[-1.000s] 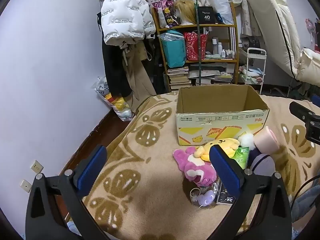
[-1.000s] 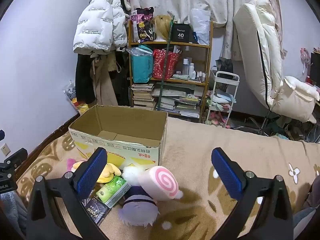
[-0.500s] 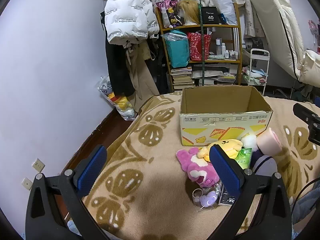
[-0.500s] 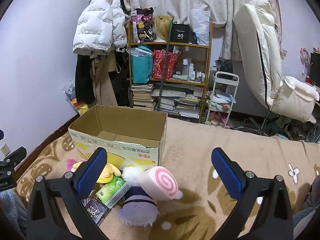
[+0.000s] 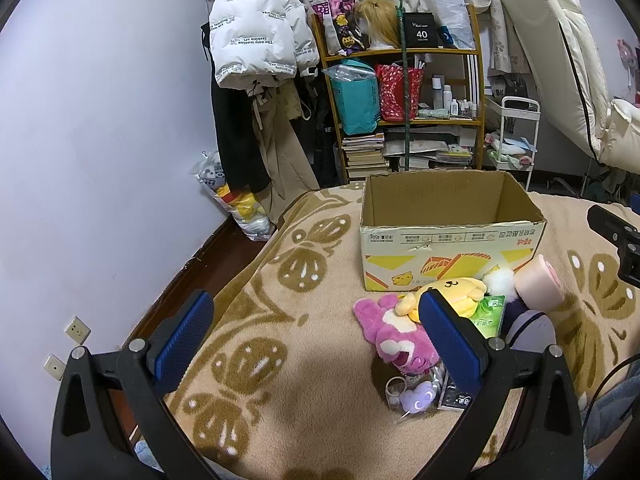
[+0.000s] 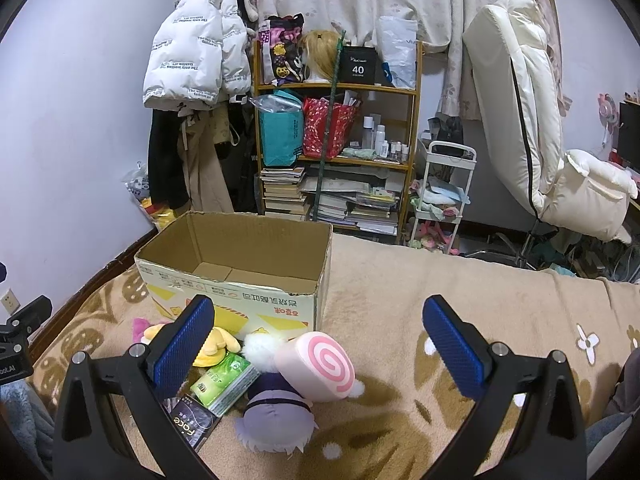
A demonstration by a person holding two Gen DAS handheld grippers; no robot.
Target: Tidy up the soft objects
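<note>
Over the last second the left wrist camera had risen and tipped a little, so the cardboard box (image 5: 450, 240) and the toys sat lower in its view, while the right wrist view had scarcely changed.

In the left wrist view, the left gripper (image 5: 316, 336) hung with its blue pads spread wide, holding nothing, above the butterfly-patterned blanket (image 5: 280, 280). Only this view showed the pink plush (image 5: 396, 340) in full, lying on the blanket in front of the box, with a small lavender trinket (image 5: 418, 396) and a clear ring just beside it. The yellow plush (image 5: 456, 290) lay against the pink one, touching the box's front wall. The green tissue pack (image 5: 490, 316) sat to its right, partly behind the gripper's right finger.

In the right wrist view, the right gripper (image 6: 318, 344) was likewise spread and empty. Here the box's bare inside bottom could be seen, which the left view hid. The yellow plush (image 6: 212, 344) was half covered by the left pad, and the pink plush was only a sliver. The tissue pack (image 6: 224, 382) lay tilted over a black packet (image 6: 192, 424). Just right of it, the pink swirl roll plush (image 6: 320, 364) rested on the purple plush (image 6: 276, 416), both near the box's front corner.
</note>
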